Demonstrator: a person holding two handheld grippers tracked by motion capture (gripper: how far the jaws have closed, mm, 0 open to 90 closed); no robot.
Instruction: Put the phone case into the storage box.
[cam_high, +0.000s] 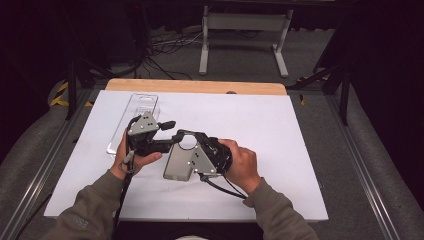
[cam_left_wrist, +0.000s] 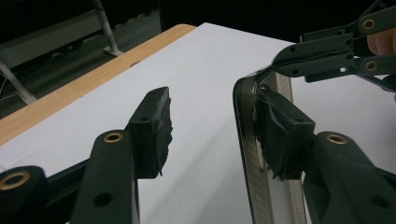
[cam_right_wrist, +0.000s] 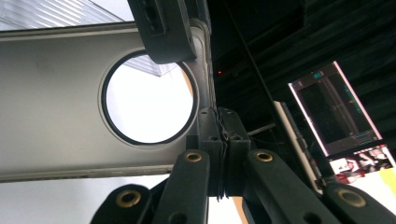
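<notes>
A grey phone case (cam_high: 176, 164) with a round camera hole (cam_right_wrist: 149, 98) is held tilted above the white table. My right gripper (cam_right_wrist: 223, 154) is shut on the case's rim close to that hole; in the high view the right gripper (cam_high: 184, 135) grips the case's far end. My left gripper (cam_left_wrist: 217, 135) is open. The case's rim (cam_left_wrist: 245, 140) runs up between its jaws, right beside the right-hand pad (cam_left_wrist: 280, 135), while the left-hand pad (cam_left_wrist: 156, 130) stands apart from it. In the high view the left gripper (cam_high: 171, 134) reaches in from the left.
An empty clear plastic package (cam_high: 135, 120) lies flat at the left of the white sheet (cam_high: 270, 125), beyond my left hand. The wooden table edge (cam_high: 200, 86) runs along the far side. A white metal stand (cam_high: 245, 30) and cables are on the floor behind.
</notes>
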